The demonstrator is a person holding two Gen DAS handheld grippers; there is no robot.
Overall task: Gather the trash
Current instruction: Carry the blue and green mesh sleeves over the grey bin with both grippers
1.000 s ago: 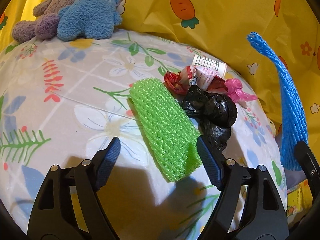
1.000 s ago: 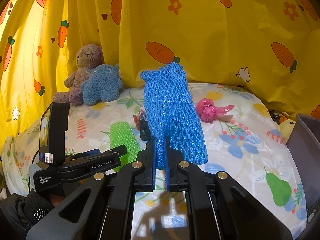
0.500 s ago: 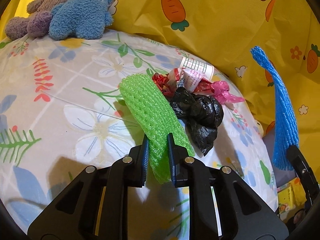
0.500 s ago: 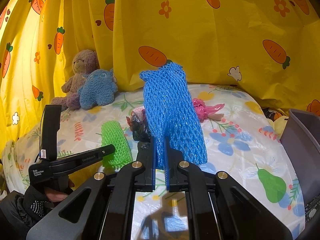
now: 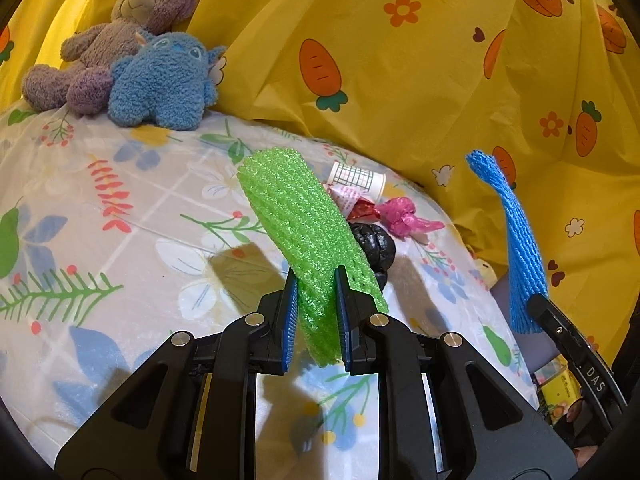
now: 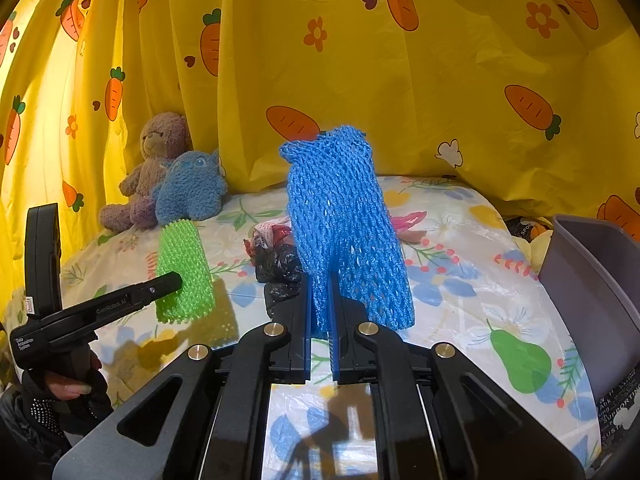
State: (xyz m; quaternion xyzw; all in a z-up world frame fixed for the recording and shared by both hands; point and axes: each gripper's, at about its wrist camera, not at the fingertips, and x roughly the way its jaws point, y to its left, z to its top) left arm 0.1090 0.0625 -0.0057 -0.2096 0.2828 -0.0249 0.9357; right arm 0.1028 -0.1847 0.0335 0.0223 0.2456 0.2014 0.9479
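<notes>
Left gripper pinches green foam net, frame centre, lifted off floral sheet. Right gripper pinches blue foam net, centre; grey bin right edge.

Each camera sits just behind its own hand-held gripper, looking forward and somewhat down along the fingers at the bed and yellow curtain. Both views share the plush toys, at 11 o'clock in the left view and 10 o'clock in the right. The right view catches the left hand-held gripper at 9 o'clock.
</notes>
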